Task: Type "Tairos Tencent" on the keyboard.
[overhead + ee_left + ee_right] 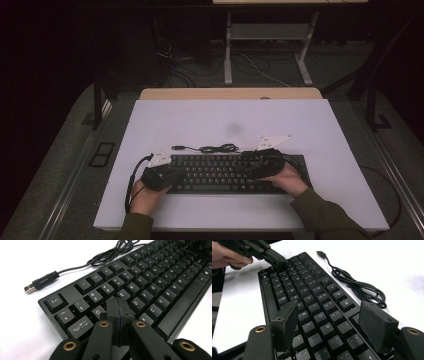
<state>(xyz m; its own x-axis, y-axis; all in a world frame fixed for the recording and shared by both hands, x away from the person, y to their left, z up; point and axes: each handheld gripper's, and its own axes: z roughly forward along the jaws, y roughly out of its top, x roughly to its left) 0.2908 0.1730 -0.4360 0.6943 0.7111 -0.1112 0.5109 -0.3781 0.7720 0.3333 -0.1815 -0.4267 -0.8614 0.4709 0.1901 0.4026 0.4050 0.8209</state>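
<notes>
Black keys are being worked on a keyboard lying at the near middle of a white table, as seen in the high view; its cable is coiled just beyond the far edge. The left gripper is being held over the keyboard's left end and the right gripper over its right part.

In the left gripper view, the jaws are pressed together with nothing between them, and their joined tip is being pointed down at the letter keys near the Tab key. Because the tip is wider than one key, two keys could be pushed at once, or the tip could slide into a gap between caps.

In the right gripper view, the jaws are being held apart above the right-hand keys, gripping nothing. If that hand is lowered, a pad could strike keys unintentionally. The keyboard could also be shoved toward the cable by a slanted push.
</notes>
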